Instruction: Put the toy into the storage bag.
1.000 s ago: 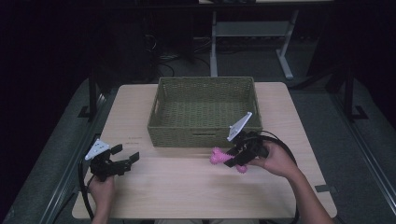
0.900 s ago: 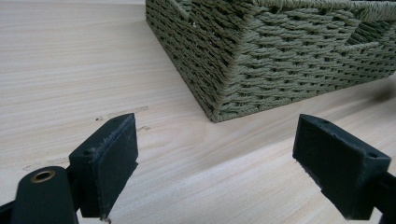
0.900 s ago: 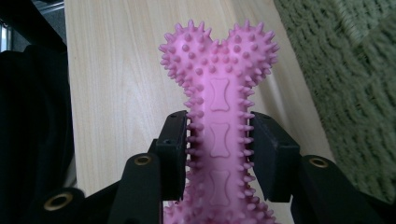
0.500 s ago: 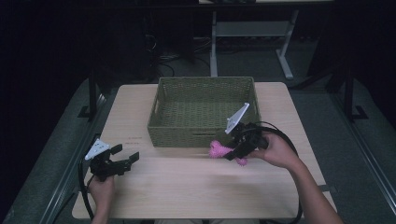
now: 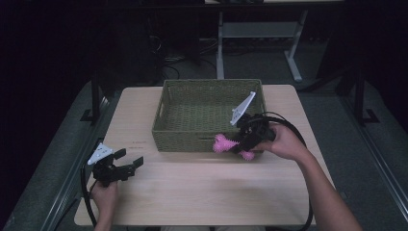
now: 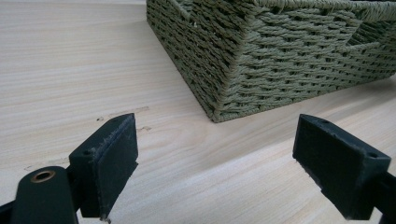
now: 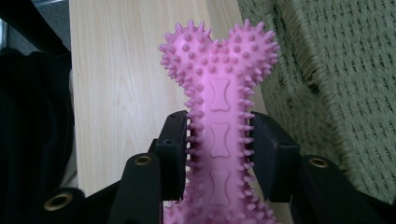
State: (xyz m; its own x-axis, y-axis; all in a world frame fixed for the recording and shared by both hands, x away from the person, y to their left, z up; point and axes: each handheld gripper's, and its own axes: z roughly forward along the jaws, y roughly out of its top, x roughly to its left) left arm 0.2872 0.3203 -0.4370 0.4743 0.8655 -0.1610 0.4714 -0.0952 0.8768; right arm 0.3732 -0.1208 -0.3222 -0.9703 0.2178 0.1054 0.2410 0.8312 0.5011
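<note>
Right gripper (image 5: 239, 144): jaws clamped on shaft of pink spiked bone toy (image 7: 218, 107), knobbed end sticking out past the pads; held off the table (image 5: 202, 192) at front right of basket, toy just beside the near wall. Left gripper (image 5: 129, 163): jaws spread wide, nothing between, low over table nr front-left edge, pointing twd basket corner. Green woven basket (image 5: 192, 137): centre-back of table, upright.
</note>
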